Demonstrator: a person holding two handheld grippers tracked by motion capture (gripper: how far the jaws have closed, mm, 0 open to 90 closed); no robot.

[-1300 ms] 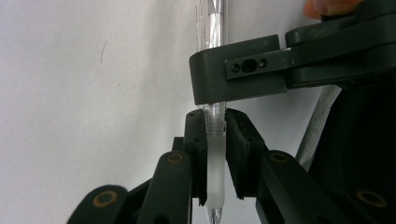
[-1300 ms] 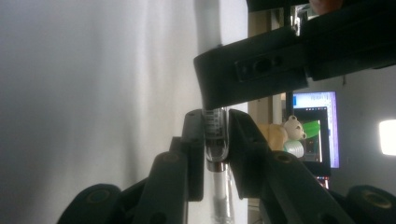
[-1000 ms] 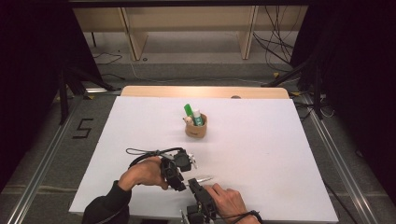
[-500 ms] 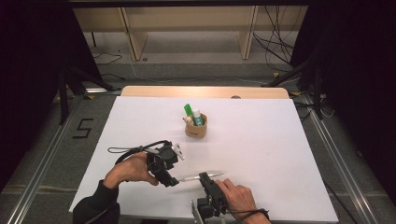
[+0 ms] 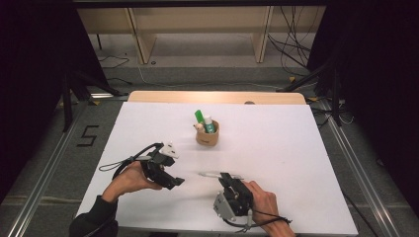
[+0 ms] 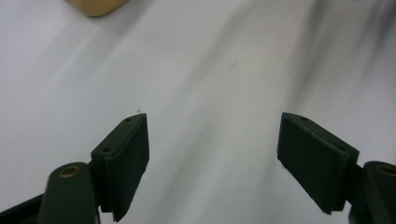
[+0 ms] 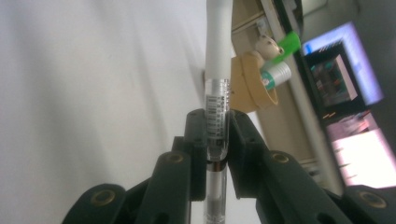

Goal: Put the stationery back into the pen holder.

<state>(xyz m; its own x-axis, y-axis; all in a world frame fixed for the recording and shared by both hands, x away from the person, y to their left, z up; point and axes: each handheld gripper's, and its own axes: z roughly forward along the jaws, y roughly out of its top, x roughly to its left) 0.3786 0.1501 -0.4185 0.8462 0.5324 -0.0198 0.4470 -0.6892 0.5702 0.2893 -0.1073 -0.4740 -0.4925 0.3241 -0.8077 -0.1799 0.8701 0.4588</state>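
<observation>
One pen in play, pinched between the jaws of the right gripper, clamped tight on the clear barrel just below the barcode label, at centre of the right gripper view. White upper part running straight up to the top edge of that view; clear lower part dropping out of the bottom edge between the gripper's arms. In the high view, same pen just below centre of frame, poking out to the left from the right gripper, low over the white table; touching the surface or hovering, impossible to tell.

Left gripper at lower left of the high view, well apart from the pen, jaws spread wide with nothing between them; in the left gripper view, bare table between the two black pads.

Tan cup above centre of the high view, already holding a green marker and a silver-capped stick. Seen again at upper right of the right gripper view, just beyond the pen.

Handling, as a judgement: light, stiff, slender plastic; smooth and round, so likely to swivel or slip in a narrow pinch. Held near mid-length, so probably fairly balanced. Best hold on the barrel as now, firm but not crushing. Likely destination the cup; tip-down tilt needed to clear the things already inside.
</observation>
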